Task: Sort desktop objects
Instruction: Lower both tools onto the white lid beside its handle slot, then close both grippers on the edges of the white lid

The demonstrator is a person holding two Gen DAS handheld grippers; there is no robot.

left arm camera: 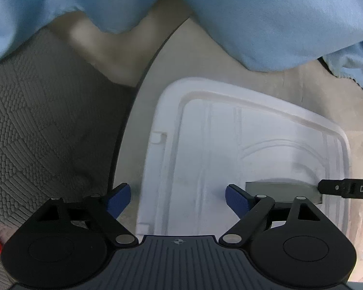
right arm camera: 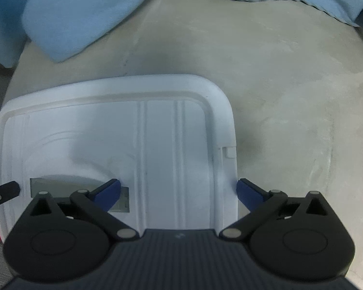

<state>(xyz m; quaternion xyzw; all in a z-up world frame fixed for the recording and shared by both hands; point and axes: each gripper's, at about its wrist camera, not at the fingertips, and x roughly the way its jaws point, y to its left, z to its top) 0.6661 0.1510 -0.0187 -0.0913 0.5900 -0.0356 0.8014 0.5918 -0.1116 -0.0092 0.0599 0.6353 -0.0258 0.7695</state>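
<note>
Two open claws hang over a white lid on the counter.

The white lid [left arm camera: 242, 149] lies flat on the grey counter [right arm camera: 290, 96], with a slot-shaped handle hole [right arm camera: 67, 188] in it. The left claw [left arm camera: 177, 199] is open over the lid's left edge, holding nothing. The right claw [right arm camera: 179, 192] is open wide over the lid's right edge, one blue fingertip [right arm camera: 109, 191] by the hole, holding nothing. Blue cloth [right arm camera: 72, 17] lies on the far side.
</note>
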